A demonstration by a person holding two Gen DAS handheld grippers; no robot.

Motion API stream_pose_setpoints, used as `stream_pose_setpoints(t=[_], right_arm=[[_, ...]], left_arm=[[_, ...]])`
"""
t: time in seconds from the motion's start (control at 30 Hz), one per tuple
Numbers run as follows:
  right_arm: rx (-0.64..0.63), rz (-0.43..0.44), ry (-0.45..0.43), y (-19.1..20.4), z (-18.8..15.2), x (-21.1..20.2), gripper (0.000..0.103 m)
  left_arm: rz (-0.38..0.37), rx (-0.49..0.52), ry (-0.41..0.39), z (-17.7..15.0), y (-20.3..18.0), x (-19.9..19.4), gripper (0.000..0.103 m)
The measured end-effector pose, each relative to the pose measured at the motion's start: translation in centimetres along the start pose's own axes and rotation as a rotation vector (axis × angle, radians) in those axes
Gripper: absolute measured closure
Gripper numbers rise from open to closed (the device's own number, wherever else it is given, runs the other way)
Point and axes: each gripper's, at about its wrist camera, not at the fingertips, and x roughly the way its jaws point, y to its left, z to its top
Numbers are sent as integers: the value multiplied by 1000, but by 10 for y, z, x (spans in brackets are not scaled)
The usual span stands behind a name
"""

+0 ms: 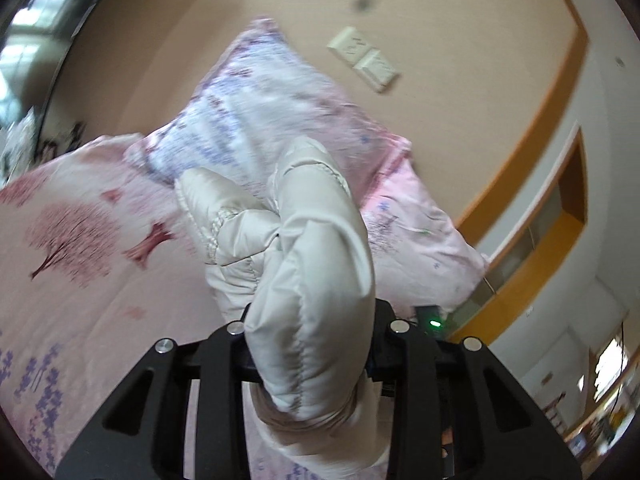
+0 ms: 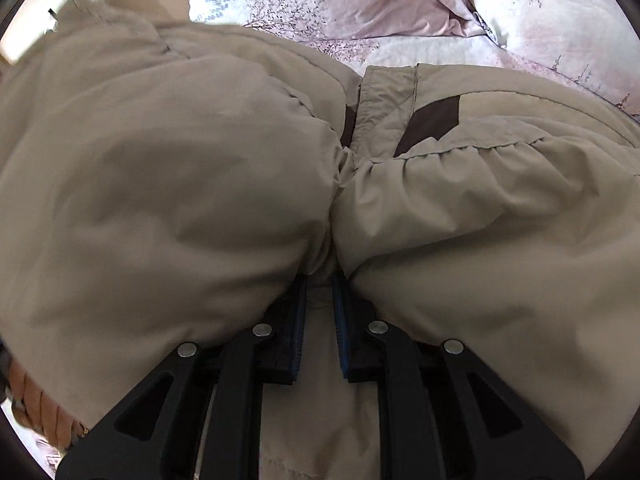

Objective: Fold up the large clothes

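Pink floral bedding (image 2: 400, 8) lies under a beige padded jacket (image 2: 180, 160), bulky, soft and slick, best taken at seams or hems. On the jacket, the right gripper (image 2: 320, 308) is clenched on a pinched fold. Above the bedding, the left gripper (image 1: 312, 332) grasps its pale quilted part (image 1: 316, 280).

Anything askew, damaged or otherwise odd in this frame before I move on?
Nothing damaged or spilled. The pillow stands propped on the bed, and the padded jacket bunches around both grippers, left and right.
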Motion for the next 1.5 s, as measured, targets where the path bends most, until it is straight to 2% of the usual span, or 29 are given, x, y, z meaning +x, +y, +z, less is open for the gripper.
stream_pose_setpoints(t=[0.13, 0.2, 0.3, 0.37, 0.5, 0.6, 0.7, 0.8, 0.9, 0.97, 1.03, 1.07, 1.1, 1.17, 1.23, 1.37, 1.5], right_arm=[[0, 14, 14, -3, 5, 2, 89], [13, 52, 28, -12, 5, -9, 89], [35, 98, -26, -28, -3, -42, 88], [27, 62, -118, -39, -14, -74, 88], [27, -36, -205, -63, -30, -105, 88], [55, -30, -167, -79, -30, -93, 88], [81, -10, -98, -91, -22, -64, 88], [92, 12, -82, -98, -13, -47, 88], [99, 51, -79, -104, -12, -50, 88], [91, 77, -118, -107, -20, -68, 88], [79, 113, -200, -111, -34, -97, 88], [76, 124, -238, -114, -42, -111, 85], [78, 135, -286, -121, -52, -128, 75], [106, 126, -362, -136, -71, -152, 65], [144, 102, -412, -152, -85, -166, 64], [255, 78, -454, -187, -112, -182, 64], [354, 56, -466, -217, -128, -183, 64]], left_arm=[[-32, 101, -1, -6, -37, 7, 71], [-41, 138, -9, -8, -52, 8, 70], [-46, 178, -7, -10, -67, 10, 70], [-42, 195, -6, -12, -73, 11, 70], [-45, 199, -7, -13, -80, 15, 70], [-51, 209, -6, -14, -87, 18, 70], [-62, 242, 0, -18, -100, 22, 70], [-87, 285, 11, -24, -120, 28, 69], [-118, 312, 30, -32, -138, 38, 68], [-141, 335, 43, -39, -151, 45, 68], [-157, 350, 53, -43, -161, 51, 68], [-168, 356, 59, -46, -167, 55, 68], [-175, 358, 63, -48, -170, 56, 68], [-187, 361, 70, -51, -178, 62, 68], [-196, 368, 78, -56, -188, 70, 68], [-212, 391, 107, -68, -208, 88, 68], [-234, 432, 169, -89, -231, 113, 68]])
